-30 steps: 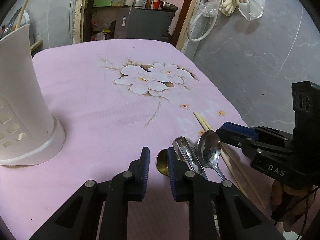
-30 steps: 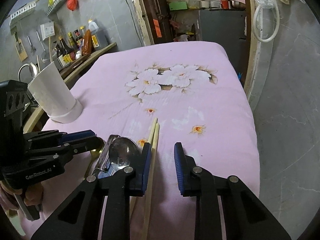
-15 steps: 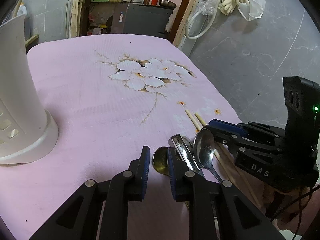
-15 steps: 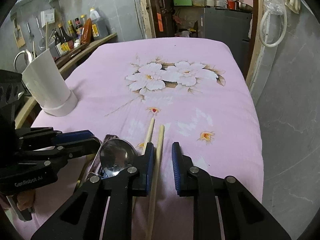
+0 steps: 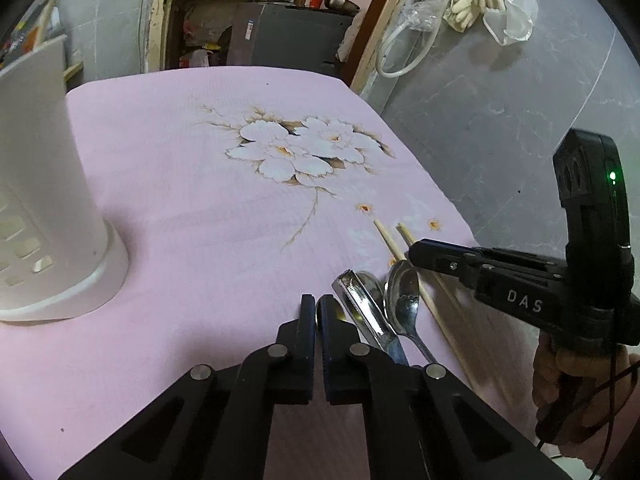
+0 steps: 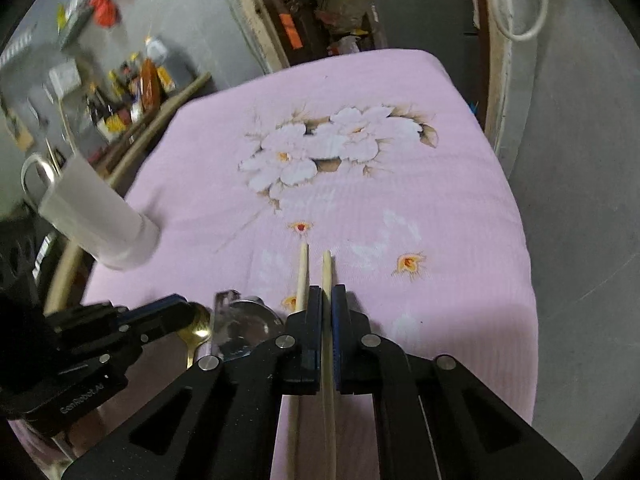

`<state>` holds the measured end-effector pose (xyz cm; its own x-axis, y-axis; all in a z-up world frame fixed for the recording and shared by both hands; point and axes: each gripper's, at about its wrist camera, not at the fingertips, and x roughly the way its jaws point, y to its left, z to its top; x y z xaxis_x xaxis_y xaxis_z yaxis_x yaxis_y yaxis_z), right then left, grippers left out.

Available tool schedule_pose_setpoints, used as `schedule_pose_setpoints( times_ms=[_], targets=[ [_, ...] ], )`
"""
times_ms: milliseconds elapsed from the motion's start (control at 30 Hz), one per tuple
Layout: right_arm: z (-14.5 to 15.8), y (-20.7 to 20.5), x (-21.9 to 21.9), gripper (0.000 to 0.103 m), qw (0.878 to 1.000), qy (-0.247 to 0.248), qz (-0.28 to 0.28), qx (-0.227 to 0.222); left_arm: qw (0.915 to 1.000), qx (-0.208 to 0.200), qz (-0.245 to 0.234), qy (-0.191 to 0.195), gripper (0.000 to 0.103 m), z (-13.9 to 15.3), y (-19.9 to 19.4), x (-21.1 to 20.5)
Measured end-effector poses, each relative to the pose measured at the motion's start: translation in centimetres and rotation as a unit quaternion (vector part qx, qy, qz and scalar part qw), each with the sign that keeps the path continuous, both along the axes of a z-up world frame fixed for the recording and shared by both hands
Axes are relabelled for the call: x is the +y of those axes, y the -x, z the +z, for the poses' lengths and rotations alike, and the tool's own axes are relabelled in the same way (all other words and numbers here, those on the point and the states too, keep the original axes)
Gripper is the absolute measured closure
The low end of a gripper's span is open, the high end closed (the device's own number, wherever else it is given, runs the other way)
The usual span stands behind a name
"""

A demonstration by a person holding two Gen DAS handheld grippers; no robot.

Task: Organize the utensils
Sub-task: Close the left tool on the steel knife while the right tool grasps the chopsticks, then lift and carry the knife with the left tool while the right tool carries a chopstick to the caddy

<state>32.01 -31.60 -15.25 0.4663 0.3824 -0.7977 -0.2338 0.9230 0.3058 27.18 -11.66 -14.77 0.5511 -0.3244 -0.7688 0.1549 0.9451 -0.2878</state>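
Observation:
In the left wrist view my left gripper is shut, with the rim of a gold spoon pinched between its pads near the table's front edge. Right of it lie a flat metal peeler and a silver spoon. In the right wrist view my right gripper is shut on the right-hand wooden chopstick. The other chopstick lies free beside its left finger. A tall white utensil holder stands upright at the left.
A pink flowered cloth covers the table, whose right edge drops to grey floor. A counter with bottles runs along the left. A hand holds the right gripper's handle.
Both grippers' jaws have gone from a narrow gap to shut, the left on the gold spoon, the right on one chopstick. The right gripper has rolled a little.

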Motion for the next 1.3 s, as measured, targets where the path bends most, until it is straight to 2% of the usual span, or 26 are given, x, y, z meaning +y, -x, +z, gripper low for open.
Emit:
schedule_pose_setpoints(
  times_ms=[133,300,467,633,933,1133,1300],
  targets=[
    [1.4,1.4,-1.0,0.099,0.999,-0.028,-0.017,-0.029,0.9998,-0.013,0.012,0.002,0.1,1.3,0.7,0.6],
    [3.2,2.3,-2.4,0.099,0.994,-0.076,-0.051,-0.062,0.9982,-0.051,0.03,-0.013,0.1,3.9,2.0,1.3],
    [5.8,3.3,-3.1,0.099,0.983,-0.124,-0.076,-0.116,0.9942,-0.09,0.053,-0.023,0.1,6.7,3.1,2.2],
    [9.3,4.0,-2.0,0.099,0.966,-0.165,-0.081,-0.179,0.9874,-0.13,0.084,-0.033,0.1,9.9,3.5,3.6],
    [15.3,3.8,3.6,0.099,0.941,-0.208,-0.062,-0.259,0.9756,-0.179,0.119,-0.046,0.1,16.3,4.5,8.4],
    [18.3,3.0,8.8,0.099,0.928,-0.216,-0.043,-0.301,0.9636,-0.212,0.148,-0.069,0.1,20.0,5.0,12.8],
    [20.7,2.3,12.9,0.099,0.912,-0.232,-0.036,-0.336,0.9499,-0.242,0.179,-0.085,0.1,22.7,4.9,17.0]
  ],
)
